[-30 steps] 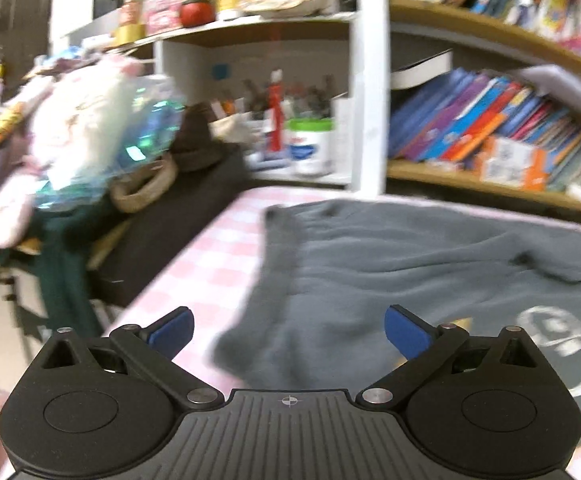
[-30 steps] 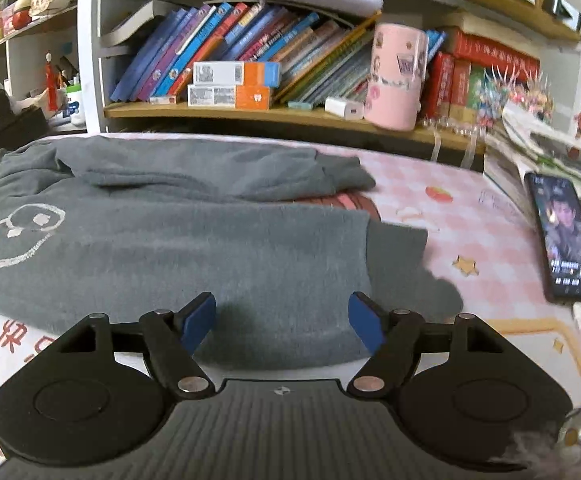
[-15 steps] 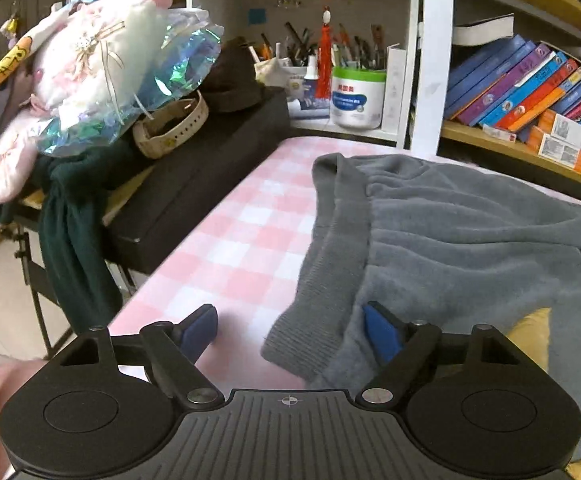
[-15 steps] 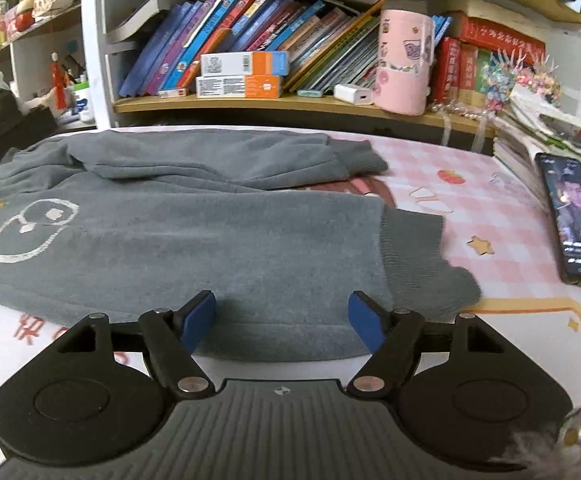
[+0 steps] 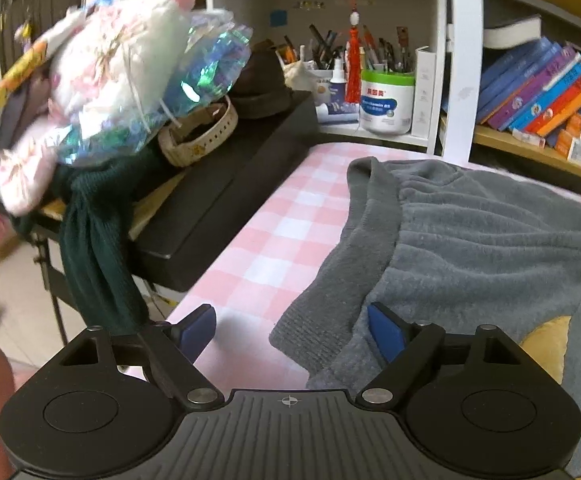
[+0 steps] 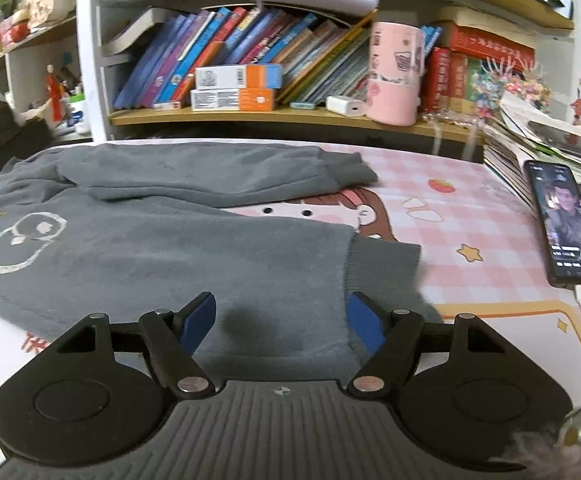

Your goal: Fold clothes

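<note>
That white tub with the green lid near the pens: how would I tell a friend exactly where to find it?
Start at the white shelf cubby behind the pink checked table. Inside it, right of the hanging red tassel, stands the tub. It is the only wide round container there, white with a green band on top, and pens stick up behind it.

Grey fleece trousers spread flat on pink checked tablecloth.
</note>
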